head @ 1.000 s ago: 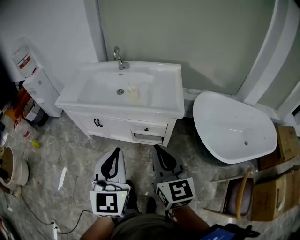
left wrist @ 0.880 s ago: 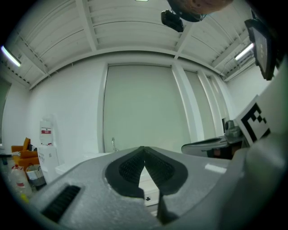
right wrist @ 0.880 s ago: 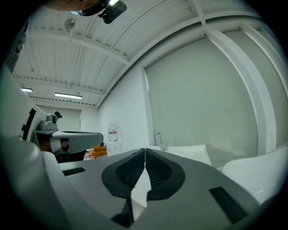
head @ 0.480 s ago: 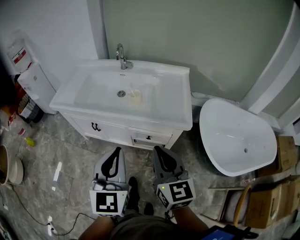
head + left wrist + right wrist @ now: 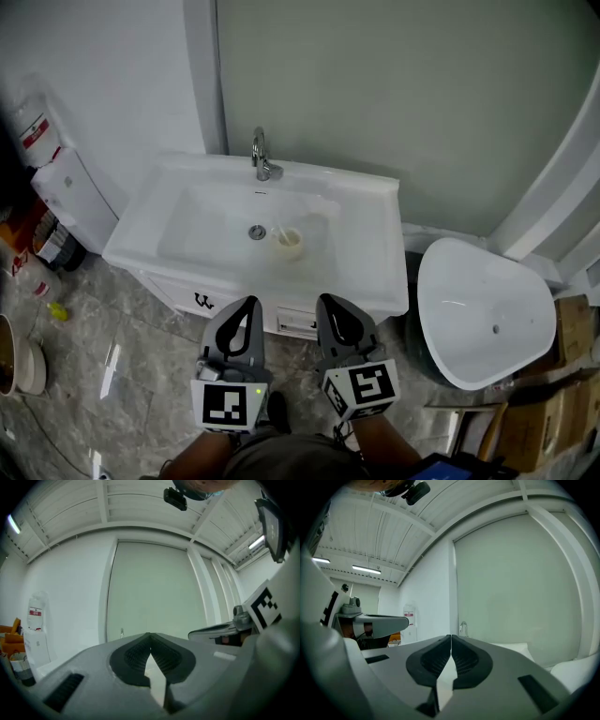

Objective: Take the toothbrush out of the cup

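A pale cup (image 5: 289, 243) stands in the white sink basin (image 5: 211, 220), just right of the drain (image 5: 257, 232). A thin light toothbrush handle (image 5: 278, 230) leans out of it toward the upper left. Both grippers are held level side by side in front of the vanity, short of the sink's front edge and apart from the cup. My left gripper (image 5: 248, 303) (image 5: 150, 635) is shut with nothing between its jaws. My right gripper (image 5: 329, 300) (image 5: 451, 636) is shut and empty too. The cup is hidden in both gripper views.
A chrome faucet (image 5: 262, 156) rises at the back of the sink and shows small as the faucet (image 5: 462, 628) in the right gripper view. A white tub (image 5: 483, 311) lies at the right beside cardboard boxes (image 5: 570, 319). A water dispenser (image 5: 58, 183) stands at the left.
Both grippers have moved forward together toward the vanity, and the sink now lies closer below them. Their jaws stayed shut.
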Available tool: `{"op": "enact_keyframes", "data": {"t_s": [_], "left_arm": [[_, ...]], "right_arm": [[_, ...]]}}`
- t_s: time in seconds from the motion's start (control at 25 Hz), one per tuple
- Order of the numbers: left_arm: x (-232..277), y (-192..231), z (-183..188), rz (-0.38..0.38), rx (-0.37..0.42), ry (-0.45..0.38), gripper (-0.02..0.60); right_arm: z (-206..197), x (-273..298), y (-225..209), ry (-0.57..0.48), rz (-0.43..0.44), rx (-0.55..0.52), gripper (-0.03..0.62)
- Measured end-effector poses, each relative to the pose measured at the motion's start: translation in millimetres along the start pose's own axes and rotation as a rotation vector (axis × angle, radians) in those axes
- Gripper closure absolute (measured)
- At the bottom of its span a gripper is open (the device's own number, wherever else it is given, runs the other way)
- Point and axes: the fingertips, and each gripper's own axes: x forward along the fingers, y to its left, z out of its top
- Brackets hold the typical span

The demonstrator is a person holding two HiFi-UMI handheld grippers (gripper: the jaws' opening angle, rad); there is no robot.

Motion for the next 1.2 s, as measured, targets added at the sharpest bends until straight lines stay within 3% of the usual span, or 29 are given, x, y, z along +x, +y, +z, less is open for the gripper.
{"op": "enact_keyframes", "data": {"t_s": [0.72,1.2], "left_arm": [[92,59,-27,-0.025,-0.015,0.022,0.571],[190,92,-47,0.016,-0.011,0.102,0.57]], "right_arm": [[-11,98,-38,0.03,-0.049,0.013,0.579],[-32,193,-88,0.063,0.007,0.062,0.579]]}}
